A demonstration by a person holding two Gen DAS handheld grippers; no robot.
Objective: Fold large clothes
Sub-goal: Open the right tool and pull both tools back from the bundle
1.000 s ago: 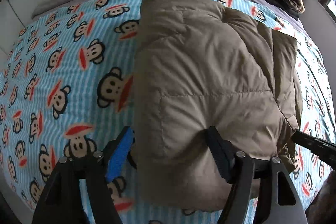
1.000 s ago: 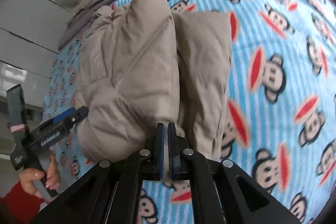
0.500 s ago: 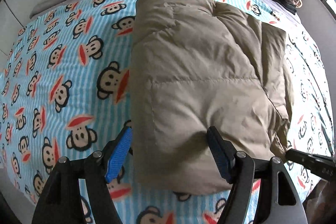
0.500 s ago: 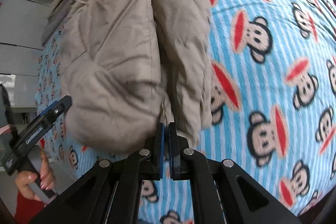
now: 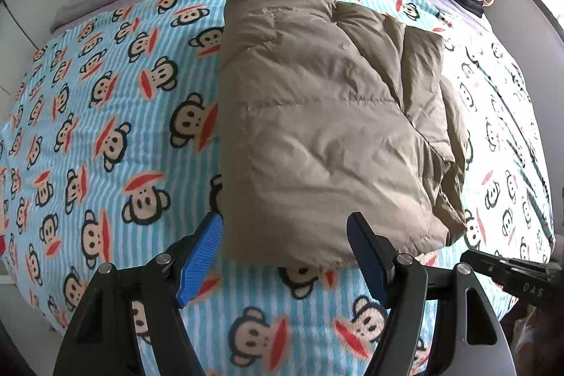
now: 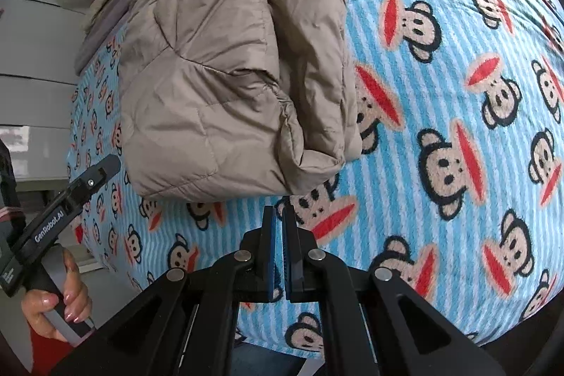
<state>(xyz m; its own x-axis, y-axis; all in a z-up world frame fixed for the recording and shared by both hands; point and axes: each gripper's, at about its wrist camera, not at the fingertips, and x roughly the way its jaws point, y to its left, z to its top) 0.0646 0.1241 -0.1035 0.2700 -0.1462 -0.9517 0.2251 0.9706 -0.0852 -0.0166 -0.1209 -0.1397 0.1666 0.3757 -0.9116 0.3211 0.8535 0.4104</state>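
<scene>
Hovering: left hand-held gripper (image 5: 283, 247), jaws wide, empty, at 6 o'clock of jacket (image 5: 317, 129). Right hand-held gripper (image 6: 278, 217) pinched closed, holding nothing. Jacket: beige, quilted, puffy, folded into rough rectangle, lying mid-bed on monkey-print blanket (image 5: 105, 129). Likely light, soft, springy, slippery shell; grasp thick near-edge corners.

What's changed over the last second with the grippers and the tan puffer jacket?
Both grippers have pulled back off the tan jacket: the left gripper, open, now frames its near edge; the right gripper, shut, now sits clear over the monkey blanket. The jacket stayed folded in place.
</scene>
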